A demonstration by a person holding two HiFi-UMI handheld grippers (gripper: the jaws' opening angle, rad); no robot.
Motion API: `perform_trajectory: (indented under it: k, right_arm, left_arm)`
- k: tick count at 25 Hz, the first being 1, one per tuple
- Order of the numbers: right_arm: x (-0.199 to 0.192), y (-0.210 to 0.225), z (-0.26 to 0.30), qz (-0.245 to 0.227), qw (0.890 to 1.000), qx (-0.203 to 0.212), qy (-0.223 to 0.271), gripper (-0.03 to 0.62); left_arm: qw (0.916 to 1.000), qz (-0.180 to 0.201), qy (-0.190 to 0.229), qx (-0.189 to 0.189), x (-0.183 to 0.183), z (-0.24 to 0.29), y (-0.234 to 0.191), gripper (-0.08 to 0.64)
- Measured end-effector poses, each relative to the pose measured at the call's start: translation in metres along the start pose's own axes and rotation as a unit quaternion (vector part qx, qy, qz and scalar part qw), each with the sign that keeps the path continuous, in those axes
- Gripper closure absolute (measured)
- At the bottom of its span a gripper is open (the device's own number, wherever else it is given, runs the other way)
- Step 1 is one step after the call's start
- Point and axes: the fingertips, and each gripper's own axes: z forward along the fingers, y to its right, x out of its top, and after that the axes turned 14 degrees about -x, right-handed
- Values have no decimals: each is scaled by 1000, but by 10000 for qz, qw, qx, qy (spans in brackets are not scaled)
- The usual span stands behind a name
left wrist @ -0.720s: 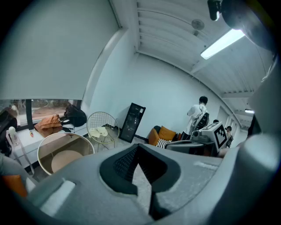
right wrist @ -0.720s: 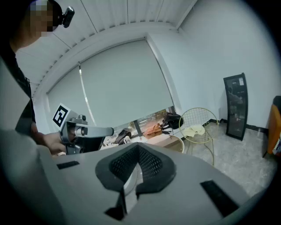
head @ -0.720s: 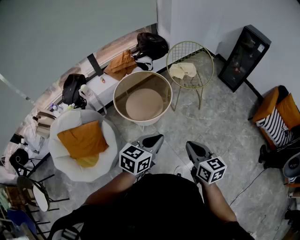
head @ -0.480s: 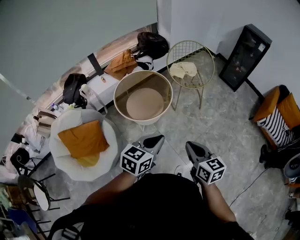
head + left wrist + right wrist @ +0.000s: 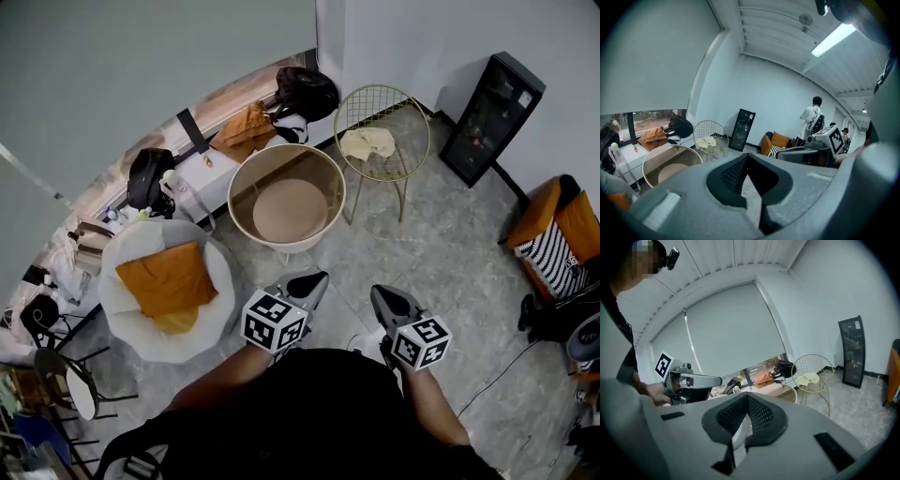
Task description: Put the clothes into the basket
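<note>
Clothes (image 5: 367, 142) lie on wire chair (image 5: 361, 105) beside basket (image 5: 314, 171).

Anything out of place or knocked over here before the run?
Nothing spilled, toppled or broken. The basket stands upright and empty. Only loose items: a pale cloth crumpled on the wire chair seat, and an orange garment heaped on the window ledge.

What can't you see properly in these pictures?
- Head view: the person's dark top hides the floor below it.
- Head view: the right edge cuts off the orange armchair.
- Left gripper view: the left tool covers part of the basket with its grey body.
- Left gripper view: the standing person is too small for detail.
</note>
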Motion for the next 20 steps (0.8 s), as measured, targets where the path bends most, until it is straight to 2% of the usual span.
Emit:
perform_trajectory:
  k: [3,7,20]
  right_arm:
    - [3,6,0,60,10000,5,41,578]
    - [14,9,-4,361,9989,232,209,578]
    - [20,82,-21,237,9995,128,183,577]
  left_arm:
    - [10000,7,12,17,3,5,-1,560]
    - [10000,14,-19,28,5,13,1,560]
    - [10000,-29,-57,70,14,84,25,560]
